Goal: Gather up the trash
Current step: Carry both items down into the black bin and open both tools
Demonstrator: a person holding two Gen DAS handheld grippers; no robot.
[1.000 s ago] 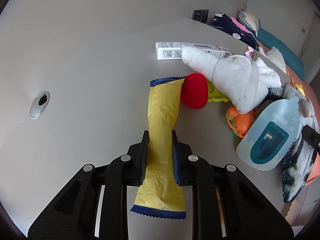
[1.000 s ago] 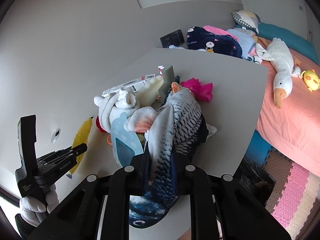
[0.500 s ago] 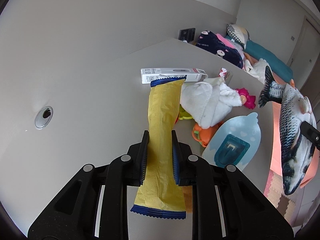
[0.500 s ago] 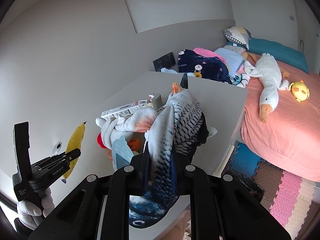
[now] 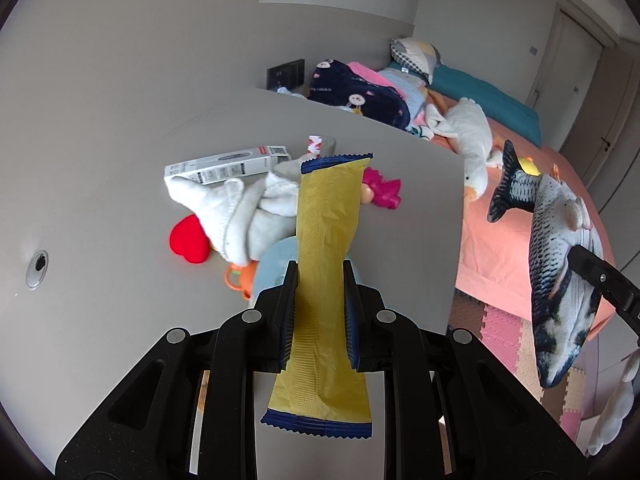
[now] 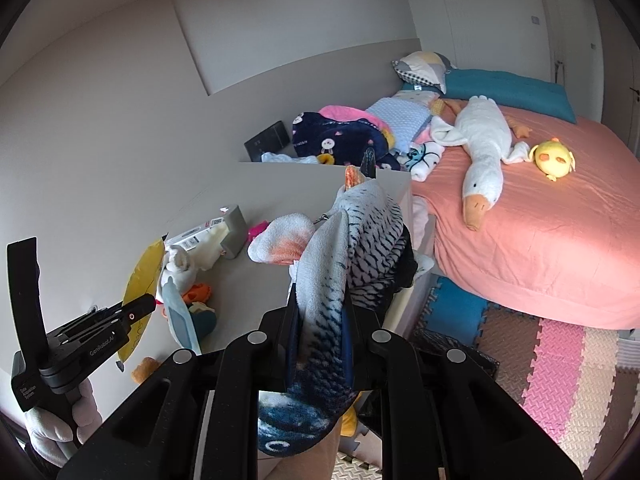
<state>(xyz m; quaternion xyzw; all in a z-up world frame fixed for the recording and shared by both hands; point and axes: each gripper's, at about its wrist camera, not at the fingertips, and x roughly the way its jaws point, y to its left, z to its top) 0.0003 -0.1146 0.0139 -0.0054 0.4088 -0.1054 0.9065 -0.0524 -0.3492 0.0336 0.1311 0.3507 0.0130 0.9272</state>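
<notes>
The left gripper (image 5: 319, 302) fills the lower centre of its view, its fingers (image 5: 289, 296) pinching a yellow wrapper (image 5: 326, 248) with blue crimped ends across its middle. The wrapper is off the desk (image 5: 100, 320) and runs from the bottom of the frame up to the centre. Behind it on the desk lie a white cloth (image 5: 244, 212), a red heart (image 5: 188, 238), a white box (image 5: 228, 164), a pink toy (image 5: 382, 190), an orange toy (image 5: 242, 280) and a pale blue pouch (image 5: 276, 260), bunched near the middle of the frame.

The right gripper (image 6: 320, 320) sits at the lower centre of its own view, its fingers (image 6: 291, 320) clamped on a plush fish (image 6: 352, 240), which hangs in the air. In the left view the fish (image 5: 556, 252) shows at the right edge, head down, over the bed (image 5: 500, 248). A goose plush (image 6: 484, 152) and a yellow chick (image 6: 554, 158) lie on the bed (image 6: 540, 240) at upper right. Foam mats (image 6: 560, 372) cover the floor at lower right.
</notes>
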